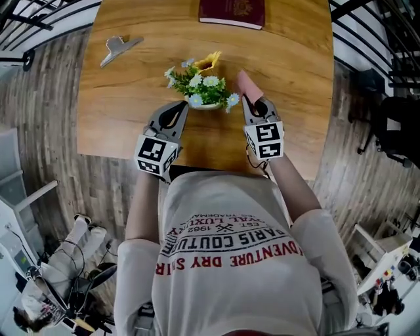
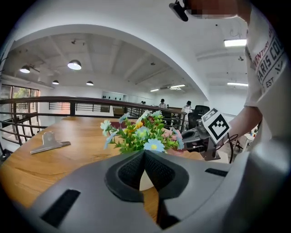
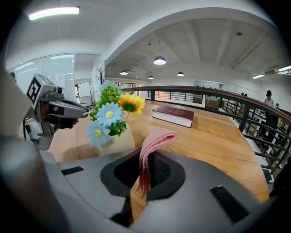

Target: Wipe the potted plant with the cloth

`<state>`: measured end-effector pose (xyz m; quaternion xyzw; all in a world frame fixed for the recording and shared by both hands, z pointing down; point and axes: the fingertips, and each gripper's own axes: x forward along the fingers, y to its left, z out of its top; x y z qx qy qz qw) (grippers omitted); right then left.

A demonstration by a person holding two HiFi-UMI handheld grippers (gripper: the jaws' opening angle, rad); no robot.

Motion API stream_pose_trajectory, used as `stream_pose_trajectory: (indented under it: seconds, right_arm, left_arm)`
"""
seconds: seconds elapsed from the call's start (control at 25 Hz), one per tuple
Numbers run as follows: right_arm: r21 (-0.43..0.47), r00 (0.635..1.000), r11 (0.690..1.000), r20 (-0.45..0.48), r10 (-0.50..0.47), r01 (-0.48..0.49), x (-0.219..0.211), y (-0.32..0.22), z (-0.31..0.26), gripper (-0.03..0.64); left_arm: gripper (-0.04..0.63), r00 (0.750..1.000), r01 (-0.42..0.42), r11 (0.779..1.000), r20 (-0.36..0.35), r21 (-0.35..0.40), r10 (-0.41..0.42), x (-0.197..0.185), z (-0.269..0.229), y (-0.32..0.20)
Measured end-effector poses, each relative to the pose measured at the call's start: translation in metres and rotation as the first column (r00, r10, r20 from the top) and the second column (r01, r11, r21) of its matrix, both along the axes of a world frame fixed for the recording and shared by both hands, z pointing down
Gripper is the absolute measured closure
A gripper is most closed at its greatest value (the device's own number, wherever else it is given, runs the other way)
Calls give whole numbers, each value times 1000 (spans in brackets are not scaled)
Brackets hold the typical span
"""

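Note:
A small potted plant [image 1: 203, 86] with blue, white and yellow flowers in a pale pot stands near the table's front edge. In the left gripper view the potted plant [image 2: 141, 135] is straight ahead, and in the right gripper view the potted plant [image 3: 109, 120] is ahead to the left. My left gripper [image 1: 184, 105] is shut with nothing in it, just left of the pot. My right gripper [image 1: 251, 100] is shut on a folded pink cloth [image 1: 248, 84], just right of the pot. The pink cloth [image 3: 152, 145] sticks up from the jaws and curls forward.
A dark red book [image 1: 232, 12] lies at the table's far edge. A metal clip [image 1: 118, 49] lies at the far left of the wooden table [image 1: 295, 72]. Railings run past both table sides. The table's near edge is right under my grippers.

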<state>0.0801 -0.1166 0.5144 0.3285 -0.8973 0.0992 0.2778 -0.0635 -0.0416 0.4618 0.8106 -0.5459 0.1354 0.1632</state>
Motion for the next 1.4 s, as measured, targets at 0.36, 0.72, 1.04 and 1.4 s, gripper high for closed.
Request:
stream_pose_trajectory:
  seconds: [0.36,0.72,1.04,1.4]
  right_arm:
    - [3,988,990,-56,-142,143,-35,8,26,580]
    - [35,947,957,-158,-278,287,-46,37,38,580]
    - [14,948,966,-197,-252,259,-48,48,41,580]
    - [-70,978,988,-150,-148,139,-61,75,39,580]
  left_arm:
    - [578,998,-69,997,-5,-29,69,1,19,-19]
    - [580,988,-157,986,-20,-49,156,6,22,-21]
    - [580,963,-270,961,-28,-54,269,11,24,-22]
    - [580,926,-375,926,-76,-45,371,12,23,-22]
